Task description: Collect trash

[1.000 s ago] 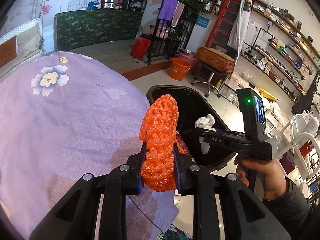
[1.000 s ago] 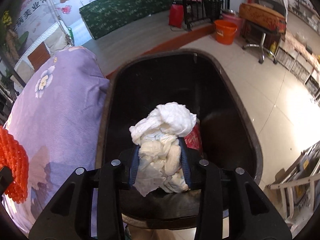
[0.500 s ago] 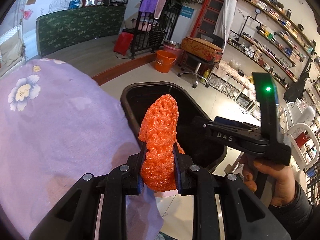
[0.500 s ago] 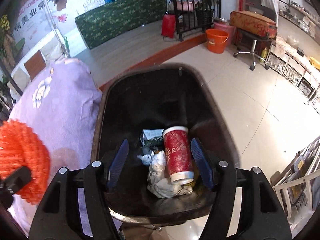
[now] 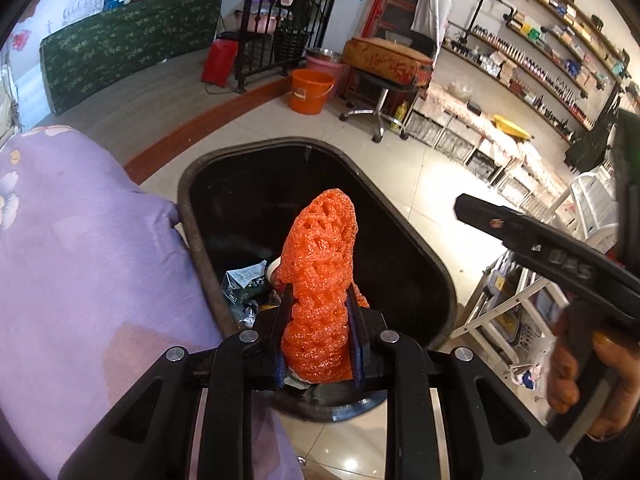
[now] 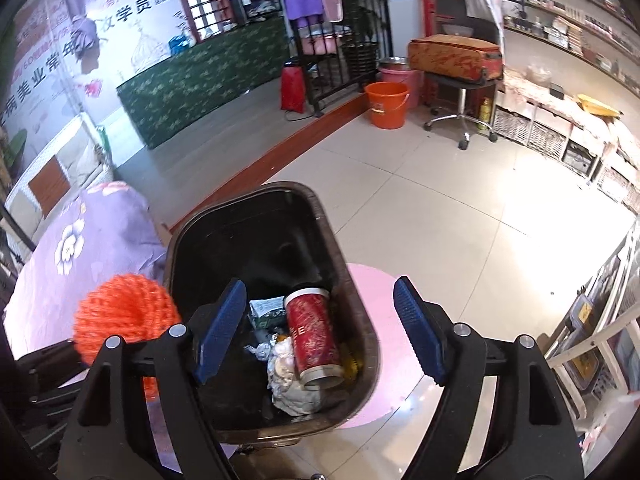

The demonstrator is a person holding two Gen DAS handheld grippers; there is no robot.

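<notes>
My left gripper is shut on an orange foam net and holds it upright over the near end of the black trash bin. The same orange foam net shows at the left of the right wrist view, beside the bin. My right gripper hangs above the bin with its jaws opening and nothing between them. In the bin lie a white crumpled tissue, a red paper cup and a small carton. A hand holds the right gripper's handle.
A table with a purple flowered cloth stands left of the bin. A pink round stool top shows under the bin. On the tiled floor beyond are an orange bucket and a wheeled stool. White racks stand at the right.
My right gripper opened and let the white tissue drop into the bin, then rose. My left gripper carried the orange net from over the cloth to over the bin.
</notes>
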